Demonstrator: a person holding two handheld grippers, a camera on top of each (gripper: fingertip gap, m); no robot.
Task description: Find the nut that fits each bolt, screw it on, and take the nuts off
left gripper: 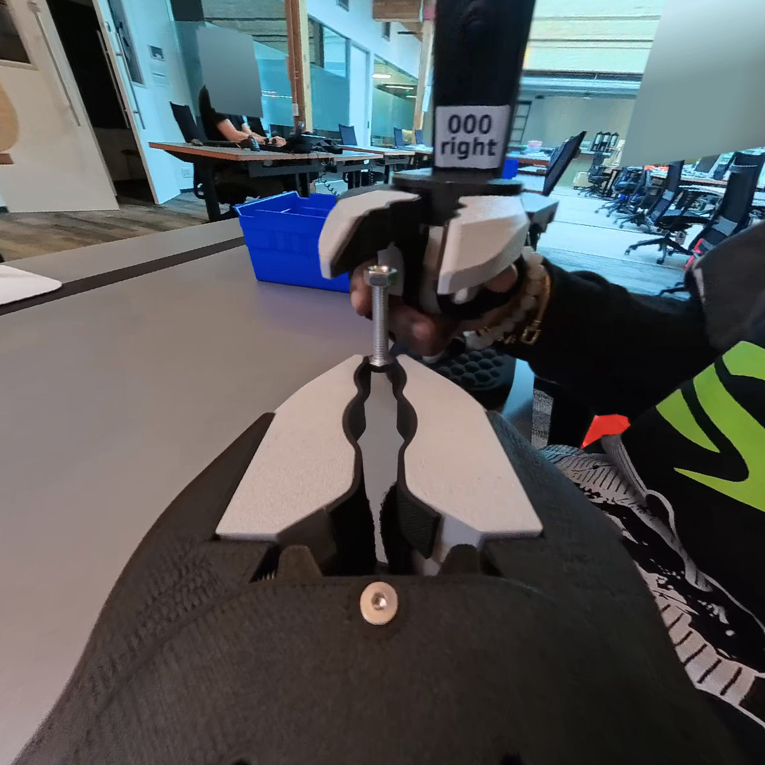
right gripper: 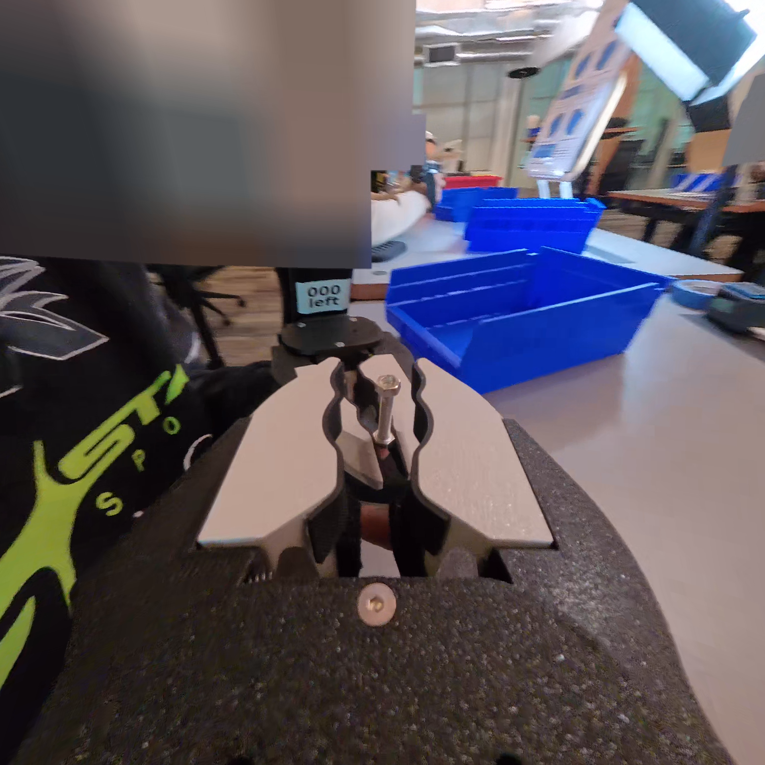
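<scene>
Standing upright: silver hex bolt (left gripper: 380, 314), threaded end pinched by left tongs (left gripper: 380, 364); right tongs (right gripper: 376, 414) spread around it, apart; no nut visible; next, likely fetching one.

An open-plan office: a grey surface (left gripper: 145, 372), rows of desks (left gripper: 256, 155) with black swivel chairs (left gripper: 662, 215), glass partitions (left gripper: 331, 95), wood-plank floor (left gripper: 82, 223), a white door (left gripper: 124, 103) at the left.
</scene>
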